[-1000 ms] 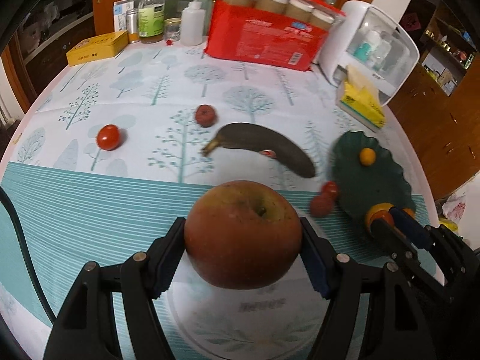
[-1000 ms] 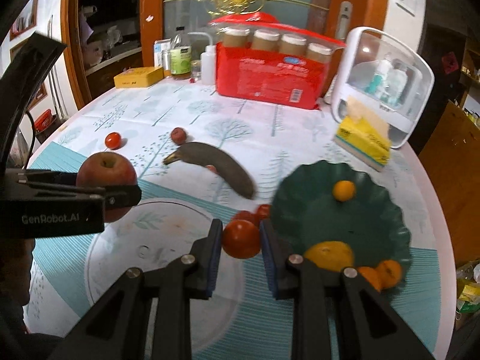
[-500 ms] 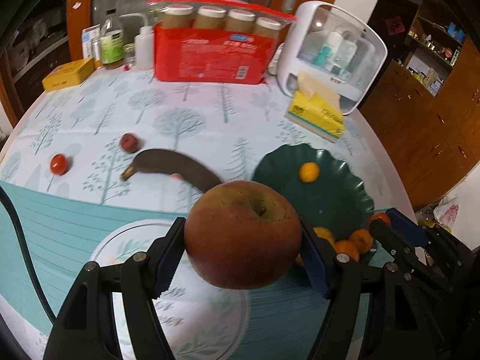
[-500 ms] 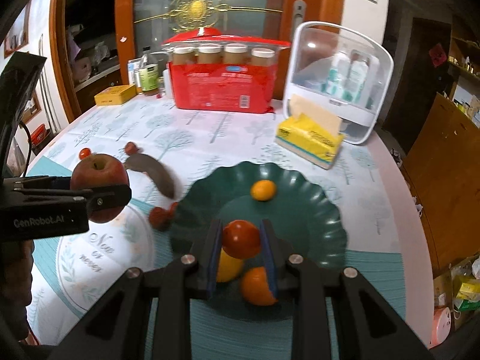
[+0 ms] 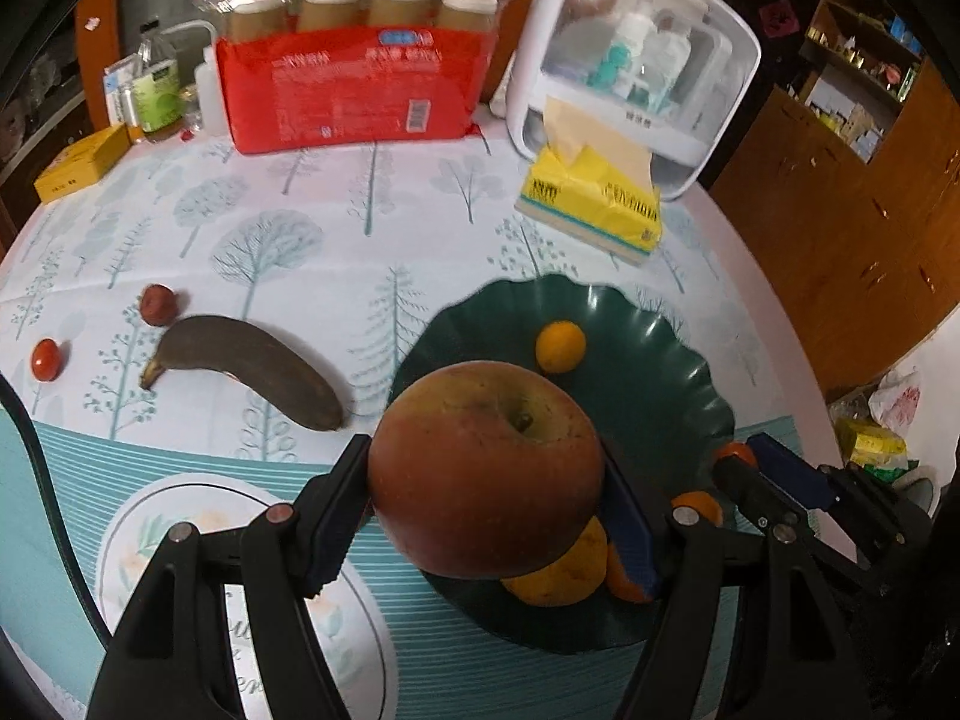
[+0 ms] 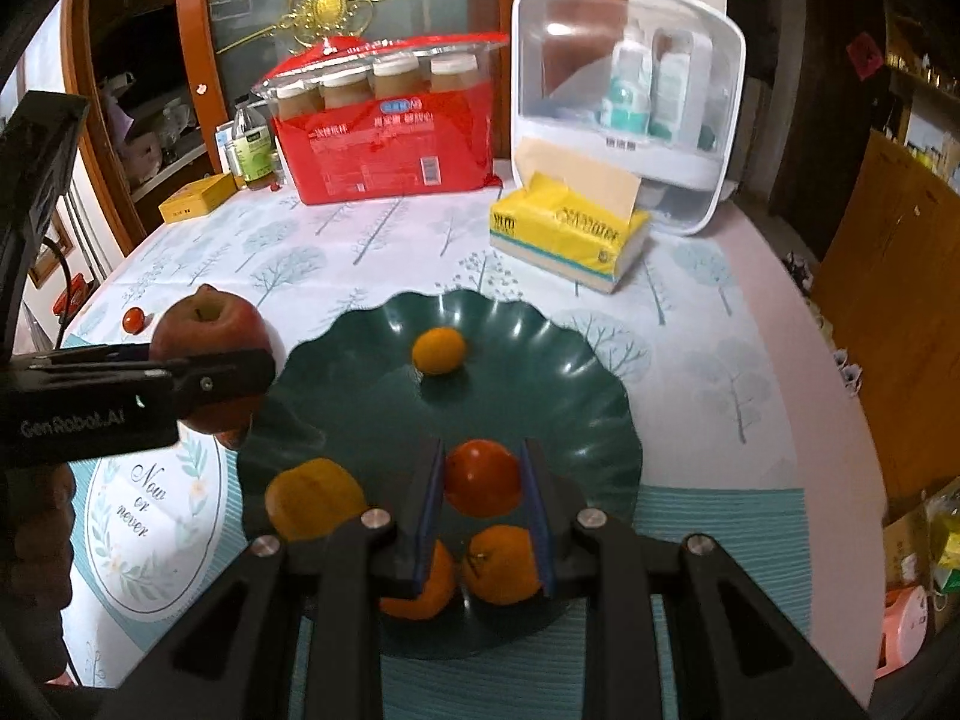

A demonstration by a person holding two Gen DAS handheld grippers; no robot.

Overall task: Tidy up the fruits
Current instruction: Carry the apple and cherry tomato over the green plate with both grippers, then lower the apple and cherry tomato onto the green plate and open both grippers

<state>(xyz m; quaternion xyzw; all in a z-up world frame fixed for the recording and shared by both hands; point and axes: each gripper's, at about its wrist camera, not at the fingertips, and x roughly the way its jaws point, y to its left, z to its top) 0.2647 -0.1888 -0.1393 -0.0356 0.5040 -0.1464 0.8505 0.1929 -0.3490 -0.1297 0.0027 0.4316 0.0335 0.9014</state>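
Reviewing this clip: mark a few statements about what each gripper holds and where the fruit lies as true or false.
1. The left gripper is shut on the apple. True.
2. The right gripper holds a banana. False: it is shut on a tomato, held over the green plate.
3. The banana lies in the plate. False: it lies on the tablecloth, left of the plate.
4. Oranges already lie in the plate. True: one small orange sits toward the far side, others near the front rim.
5. A yellow tissue pack lies beyond the plate. True.
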